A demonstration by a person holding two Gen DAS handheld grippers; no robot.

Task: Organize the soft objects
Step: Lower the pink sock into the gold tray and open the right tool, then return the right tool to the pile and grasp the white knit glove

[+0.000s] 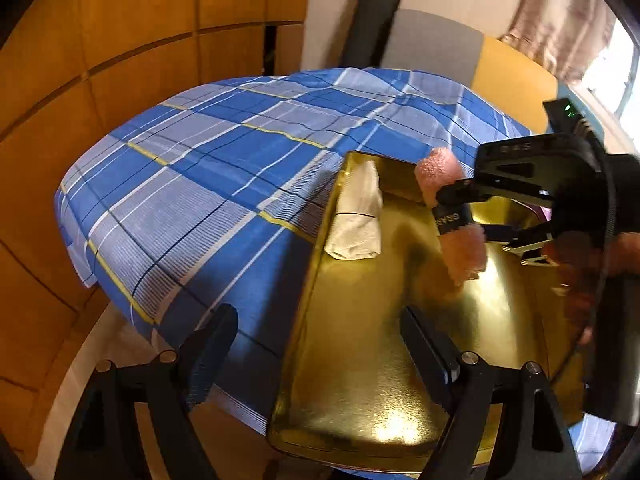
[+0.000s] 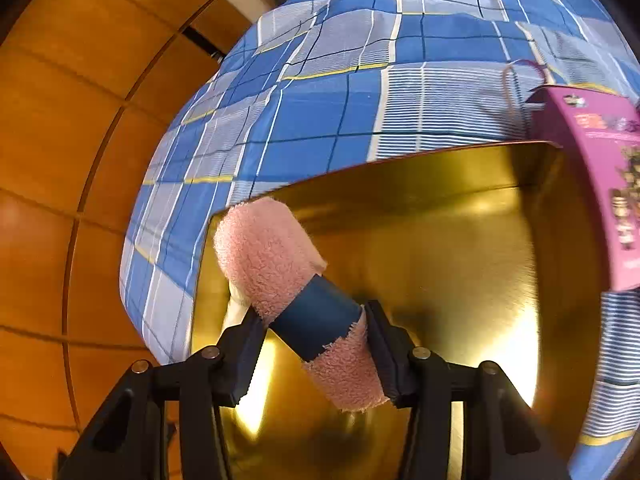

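A gold tray (image 1: 360, 360) lies on the blue plaid tablecloth (image 1: 208, 168). A rolled white cloth (image 1: 358, 216) lies in the tray along its left wall. My right gripper (image 2: 316, 328) is shut on a rolled pink towel with a dark blue band (image 2: 280, 272) and holds it tilted above the tray (image 2: 460, 248); this gripper (image 1: 456, 208) and the pink towel (image 1: 464, 240) also show in the left wrist view. My left gripper (image 1: 320, 344) is open and empty above the tray's near left edge.
A pink printed box (image 2: 596, 184) stands at the tray's right side. Wooden wall panels (image 1: 100, 40) lie to the left and behind. A dark roll (image 1: 372, 20) and a grey and yellow chair (image 1: 472, 60) stand beyond the table's far edge.
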